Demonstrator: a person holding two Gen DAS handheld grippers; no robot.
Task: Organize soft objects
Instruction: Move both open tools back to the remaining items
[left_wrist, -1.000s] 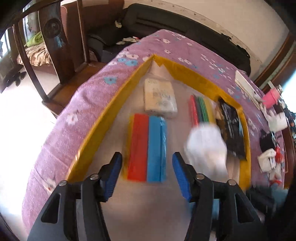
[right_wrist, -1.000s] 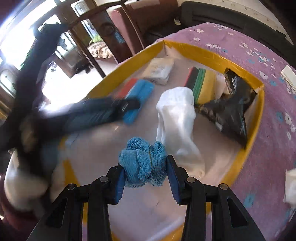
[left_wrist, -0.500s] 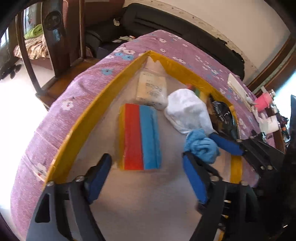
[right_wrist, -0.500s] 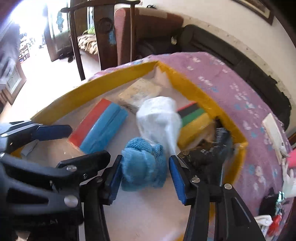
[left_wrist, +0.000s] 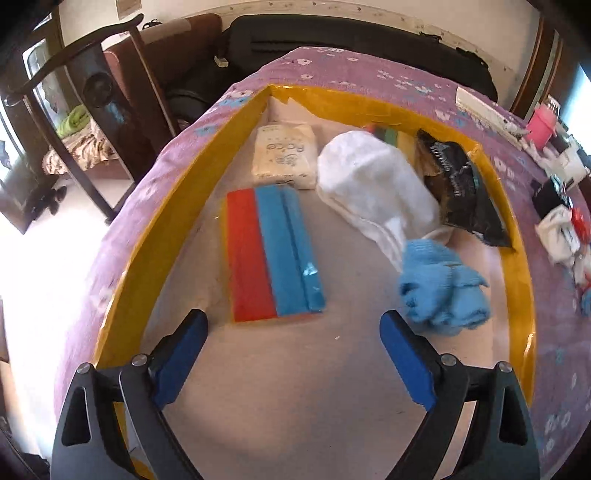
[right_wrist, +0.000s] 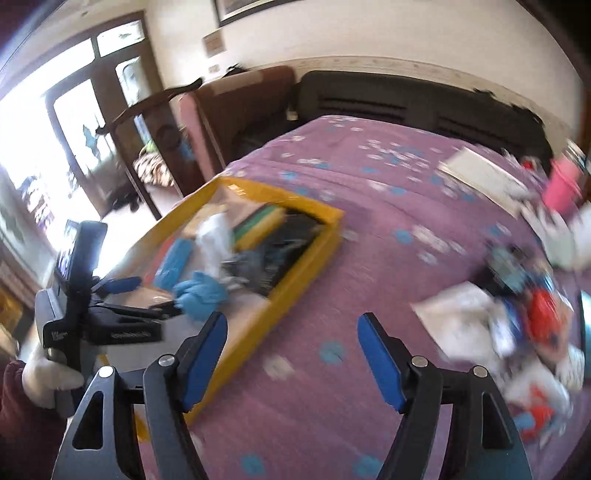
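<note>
A yellow-rimmed tray (left_wrist: 155, 236) sits on the purple flowered cloth. In it lie a blue knit bundle (left_wrist: 443, 288), a white sock roll (left_wrist: 373, 184), a red and blue pack (left_wrist: 269, 254), a tissue pack (left_wrist: 284, 155) and a black packet (left_wrist: 461, 184). My left gripper (left_wrist: 291, 354) is open and empty over the tray's near part, the blue bundle just beyond its right finger. My right gripper (right_wrist: 291, 354) is open and empty above the cloth, right of the tray (right_wrist: 295, 288). The blue bundle (right_wrist: 201, 291) shows there too.
A pile of loose soft items (right_wrist: 517, 325) lies on the cloth at the right. A pink cup (left_wrist: 541, 123) and white box (left_wrist: 480, 107) stand at the far right. A dark wooden chair (left_wrist: 99, 96) and black sofa (left_wrist: 351, 40) are beyond the table.
My right gripper has opened, left the blue bundle in the tray, and swung away to the right over the cloth. My left gripper has stayed open over the tray.
</note>
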